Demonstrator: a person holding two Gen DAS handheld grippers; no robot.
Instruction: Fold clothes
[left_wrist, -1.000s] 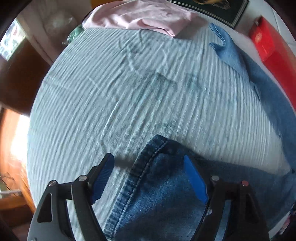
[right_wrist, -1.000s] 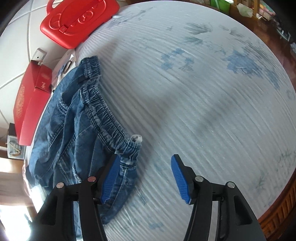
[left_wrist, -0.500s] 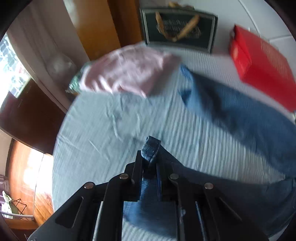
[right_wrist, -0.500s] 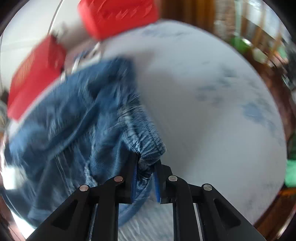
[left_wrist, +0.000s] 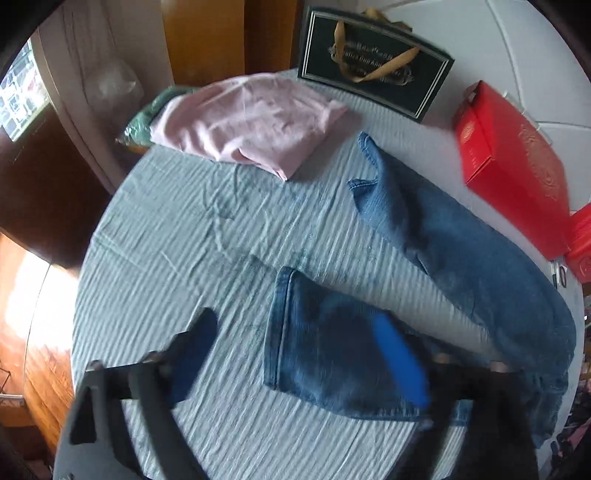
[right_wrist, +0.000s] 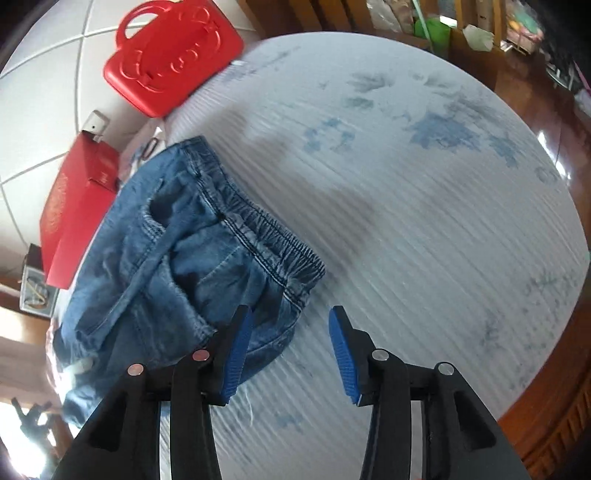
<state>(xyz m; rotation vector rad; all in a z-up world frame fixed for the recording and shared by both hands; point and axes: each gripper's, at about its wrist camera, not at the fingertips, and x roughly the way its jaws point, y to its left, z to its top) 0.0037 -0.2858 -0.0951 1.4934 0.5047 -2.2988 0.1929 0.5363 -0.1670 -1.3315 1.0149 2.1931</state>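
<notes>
A pair of blue jeans (left_wrist: 461, 251) lies on the light blue striped tablecloth (left_wrist: 177, 236), its two legs spread apart in a V. My left gripper (left_wrist: 295, 354) is open and blurred, above the near leg's hem (left_wrist: 284, 317), holding nothing. In the right wrist view the jeans' elastic waistband (right_wrist: 266, 229) lies flat on the cloth. My right gripper (right_wrist: 291, 350) is open and empty, its left finger over the waistband's near corner.
A folded pink garment (left_wrist: 247, 122) lies at the table's far side, beside a dark gift bag (left_wrist: 373, 70). A red box (left_wrist: 513, 166) and a red plastic case (right_wrist: 170, 62) stand along the wall edge. The wooden table rim (right_wrist: 554, 424) shows at right.
Both grippers were shut on the jeans half a second ago, the left on the leg hem, the right on the waistband. Both have let go and opened; the jeans now lie flatter.
</notes>
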